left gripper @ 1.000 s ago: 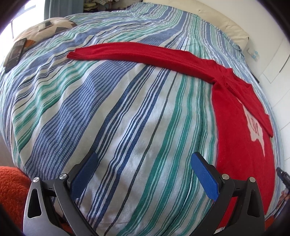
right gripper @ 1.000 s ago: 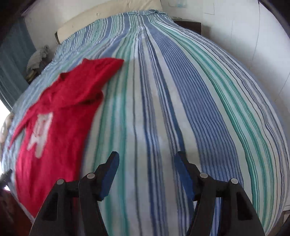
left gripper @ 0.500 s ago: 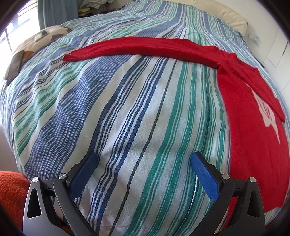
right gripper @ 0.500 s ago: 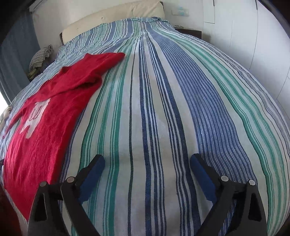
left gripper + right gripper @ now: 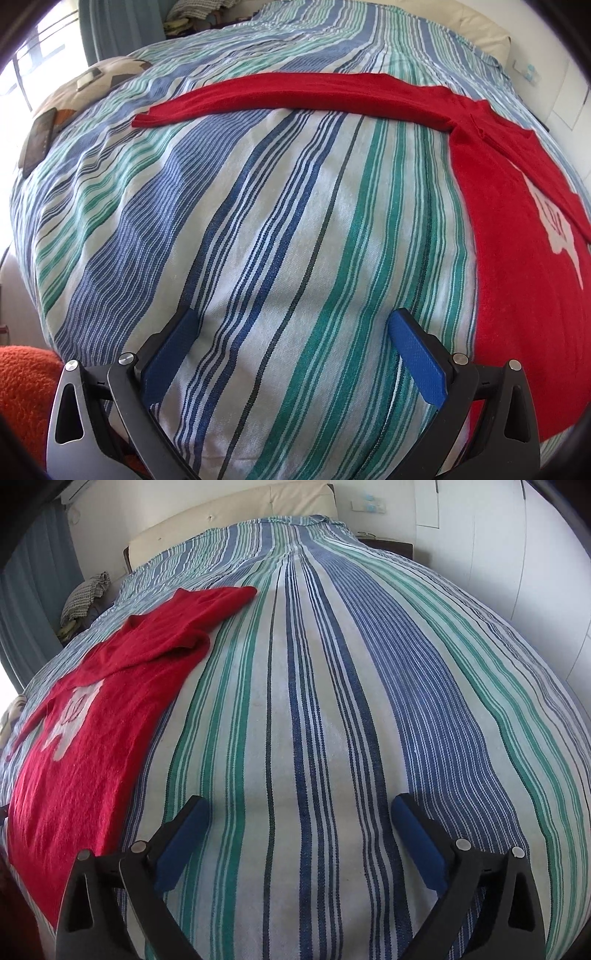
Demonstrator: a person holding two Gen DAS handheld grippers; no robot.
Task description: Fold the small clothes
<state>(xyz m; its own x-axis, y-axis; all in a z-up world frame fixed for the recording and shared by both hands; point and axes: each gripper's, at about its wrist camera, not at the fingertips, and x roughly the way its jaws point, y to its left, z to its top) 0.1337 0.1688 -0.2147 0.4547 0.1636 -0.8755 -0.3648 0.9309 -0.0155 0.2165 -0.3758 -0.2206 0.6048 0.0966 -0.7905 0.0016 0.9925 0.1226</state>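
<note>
I see the red sweater [image 5: 517,258] lying flat on the striped bedspread [image 5: 258,240], white motif up, one long sleeve [image 5: 295,96] stretched straight across the bed. My left claw [image 5: 291,350] hangs over bare bedspread just left of the sweater's body, jaws spread wide with nothing between them. My right claw [image 5: 295,834] has just been opening and now stands wide and empty over bare stripes, the sweater [image 5: 85,746] well off to its left with its other sleeve folded in and bunched. Around the bed: a patterned cushion [image 5: 92,81] with a dark phone [image 5: 37,140] beside it, an orange rug [image 5: 26,387] near my left claw, a cream headboard [image 5: 229,520], blue curtains [image 5: 29,590]. Nothing blocks either claw.
</note>
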